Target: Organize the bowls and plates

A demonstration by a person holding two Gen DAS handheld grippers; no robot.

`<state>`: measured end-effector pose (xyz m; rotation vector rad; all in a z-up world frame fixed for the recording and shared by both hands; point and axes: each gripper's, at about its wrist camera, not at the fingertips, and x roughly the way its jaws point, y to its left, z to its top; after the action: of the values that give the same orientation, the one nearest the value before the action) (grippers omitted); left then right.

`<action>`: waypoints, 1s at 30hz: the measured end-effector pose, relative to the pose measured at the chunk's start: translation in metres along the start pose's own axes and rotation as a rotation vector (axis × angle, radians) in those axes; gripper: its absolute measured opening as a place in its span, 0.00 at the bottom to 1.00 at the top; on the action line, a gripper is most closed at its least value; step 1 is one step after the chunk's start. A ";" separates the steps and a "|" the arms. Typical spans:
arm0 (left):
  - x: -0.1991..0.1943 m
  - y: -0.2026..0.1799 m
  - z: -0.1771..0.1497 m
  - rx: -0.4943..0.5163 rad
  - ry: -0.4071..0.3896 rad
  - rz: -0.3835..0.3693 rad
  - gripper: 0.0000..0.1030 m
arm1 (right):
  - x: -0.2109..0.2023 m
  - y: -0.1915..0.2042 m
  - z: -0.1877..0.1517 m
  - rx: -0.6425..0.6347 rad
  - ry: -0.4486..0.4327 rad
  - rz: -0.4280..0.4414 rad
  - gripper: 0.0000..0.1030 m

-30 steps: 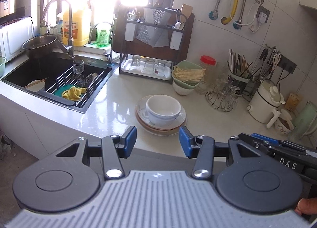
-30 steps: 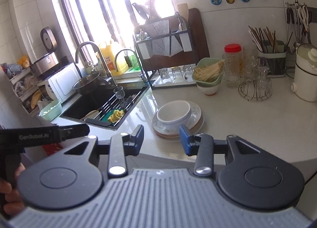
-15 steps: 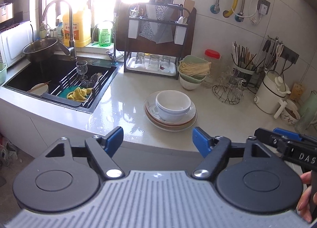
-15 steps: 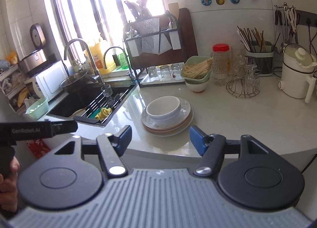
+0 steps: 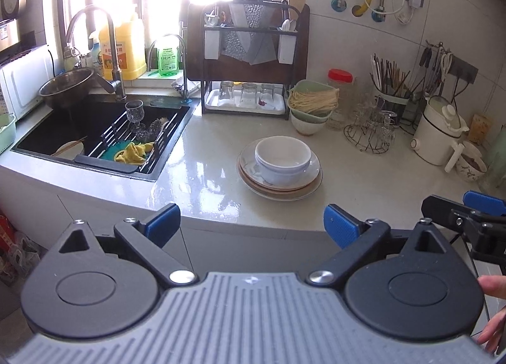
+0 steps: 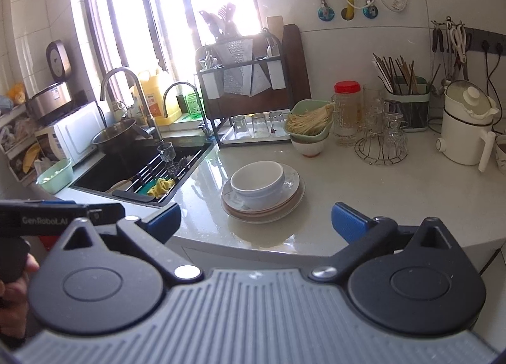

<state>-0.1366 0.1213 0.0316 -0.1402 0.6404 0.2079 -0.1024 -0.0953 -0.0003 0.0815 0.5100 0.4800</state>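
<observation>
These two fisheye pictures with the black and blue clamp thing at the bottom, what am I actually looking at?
There is no robot here. A person holds a hand-held gripper in each hand, and each gripper carries a camera looking forward along its fingers. One picture comes from the left gripper, the other from the right gripper. The blue-tipped jaws of both are opening and hold nothing. Ahead, on a kitchen counter, white bowls sit on a stack of plates. A sink lies to the left, a glass rack behind.
</observation>
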 end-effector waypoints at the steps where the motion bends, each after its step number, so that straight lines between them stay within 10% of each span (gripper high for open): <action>1: -0.001 0.000 -0.001 0.006 -0.001 -0.005 0.96 | 0.000 0.000 -0.001 0.002 0.001 -0.006 1.00; 30: 0.000 0.000 0.001 0.026 0.045 -0.068 0.97 | -0.005 0.011 -0.005 0.013 0.009 -0.044 1.00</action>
<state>-0.1358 0.1216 0.0323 -0.1415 0.6814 0.1309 -0.1134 -0.0876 -0.0002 0.0807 0.5232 0.4338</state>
